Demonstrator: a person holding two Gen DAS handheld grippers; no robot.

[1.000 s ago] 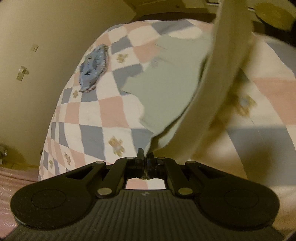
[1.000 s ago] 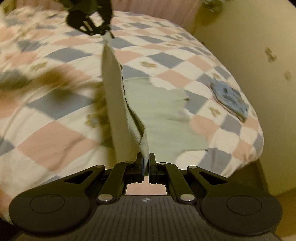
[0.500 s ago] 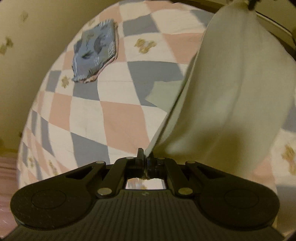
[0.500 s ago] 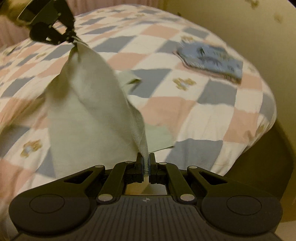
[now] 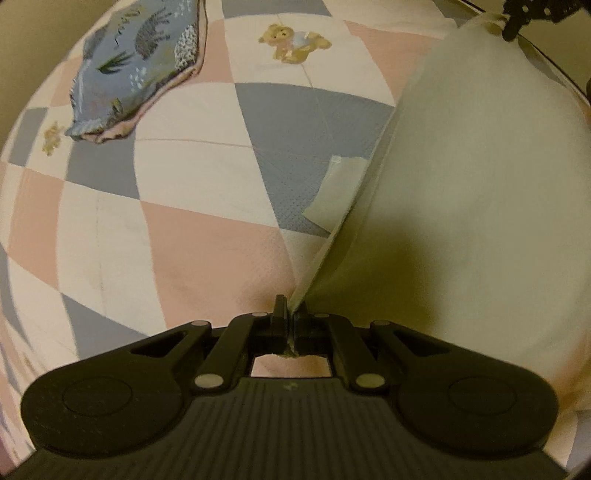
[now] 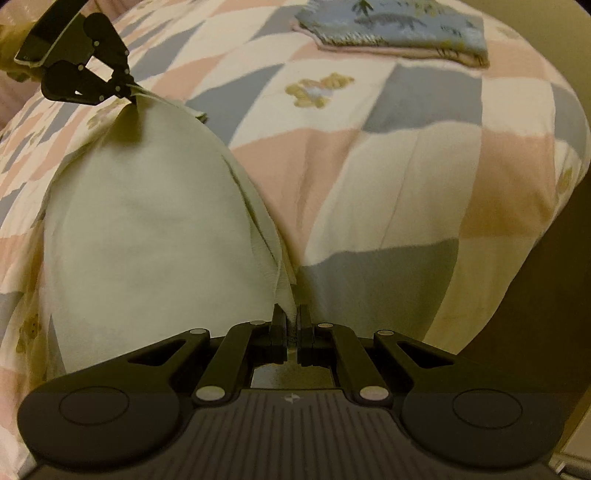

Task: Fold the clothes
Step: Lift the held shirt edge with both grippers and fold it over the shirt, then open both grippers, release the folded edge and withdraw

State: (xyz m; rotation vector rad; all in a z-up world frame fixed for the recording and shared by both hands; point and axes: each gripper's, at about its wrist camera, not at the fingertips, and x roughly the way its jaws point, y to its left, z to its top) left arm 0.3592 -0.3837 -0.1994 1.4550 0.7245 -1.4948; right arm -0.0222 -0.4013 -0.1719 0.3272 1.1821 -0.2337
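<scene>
I hold pale green garment [image 5: 461,192] over checkered quilt [image 5: 192,236] | left gripper [image 5: 291,317] pinches its edge, cloth toward 1 o'clock | right gripper [image 6: 293,317] pinches another edge, cloth toward 10 o'clock | folded blue garment [image 6: 391,26] well apart

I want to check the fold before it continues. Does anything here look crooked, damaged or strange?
Mostly no. The pale green garment hangs between the left gripper and right gripper, both shut on its edge. One small corner sticks out from beneath, so layers are not aligned. The folded blue cloth lies tidy on the quilt.
</scene>
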